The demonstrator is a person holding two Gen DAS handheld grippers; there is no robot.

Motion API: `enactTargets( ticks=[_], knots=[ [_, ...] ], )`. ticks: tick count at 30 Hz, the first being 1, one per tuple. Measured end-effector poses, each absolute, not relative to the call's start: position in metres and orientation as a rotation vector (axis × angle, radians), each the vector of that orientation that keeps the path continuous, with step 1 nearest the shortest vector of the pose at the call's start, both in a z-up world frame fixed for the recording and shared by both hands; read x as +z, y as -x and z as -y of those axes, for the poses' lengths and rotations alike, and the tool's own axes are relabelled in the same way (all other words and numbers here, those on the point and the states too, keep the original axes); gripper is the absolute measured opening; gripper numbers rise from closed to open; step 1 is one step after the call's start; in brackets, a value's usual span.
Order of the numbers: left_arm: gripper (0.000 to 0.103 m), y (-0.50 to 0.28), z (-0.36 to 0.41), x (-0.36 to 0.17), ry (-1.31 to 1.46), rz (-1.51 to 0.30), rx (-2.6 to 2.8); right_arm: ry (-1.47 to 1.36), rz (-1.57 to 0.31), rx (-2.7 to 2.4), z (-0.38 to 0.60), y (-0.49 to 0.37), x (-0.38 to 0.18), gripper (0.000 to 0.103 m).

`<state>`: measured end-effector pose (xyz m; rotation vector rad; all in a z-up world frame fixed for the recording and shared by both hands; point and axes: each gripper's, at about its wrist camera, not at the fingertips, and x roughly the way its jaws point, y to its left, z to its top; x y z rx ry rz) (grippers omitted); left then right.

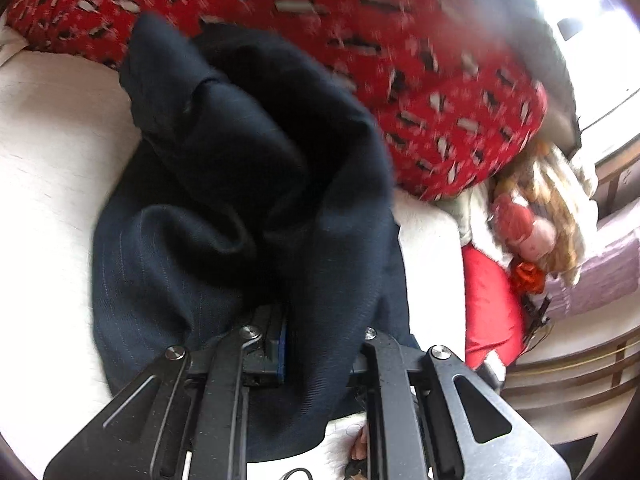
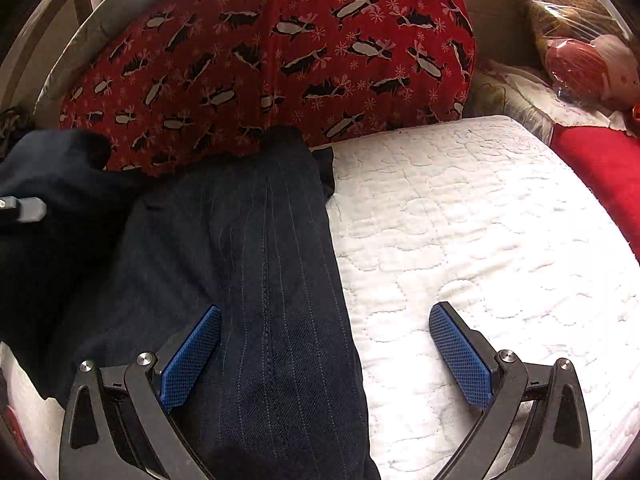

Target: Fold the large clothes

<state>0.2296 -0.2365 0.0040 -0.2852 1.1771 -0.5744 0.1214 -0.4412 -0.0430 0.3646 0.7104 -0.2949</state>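
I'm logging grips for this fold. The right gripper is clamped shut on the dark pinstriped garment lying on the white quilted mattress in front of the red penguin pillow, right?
Not quite. The right wrist view shows the right gripper open, its blue pads wide apart over the dark pinstriped garment. The garment does lie on the white quilted mattress in front of the red penguin pillow.

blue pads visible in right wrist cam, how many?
2. One pad sits lower left over the dark pinstriped garment; the other pad sits lower right over the white quilted cover. Right gripper is open.
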Motion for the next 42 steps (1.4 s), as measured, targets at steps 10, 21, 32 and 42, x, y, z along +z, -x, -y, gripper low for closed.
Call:
enactTargets(
  ticks=[10, 21, 32, 42],
  knots=[
    [0.031, -0.206, 0.281, -0.027, 0.106, -1.214, -0.628, -0.371, -0.696, -0.299, 0.441, -0.115, -0.044, 0.103],
    [0.041, -0.183, 0.218, 0.020, 0.231, -1.145, -0.772, -0.384, -0.716, -0.290, 0.444, -0.115, -0.043, 0.103],
    [0.044, -0.232, 0.153, -0.044, 0.343, -1.192, -0.499, -0.603, -0.719, -0.063, 0.434, -0.166, 0.019, 0.090],
    [0.048, -0.225, 0.134, -0.034, 0.414, -1.178, -0.600, -0.412, -0.748, 0.061, 0.382, -0.197, 0.036, 0.006]
  ],
)
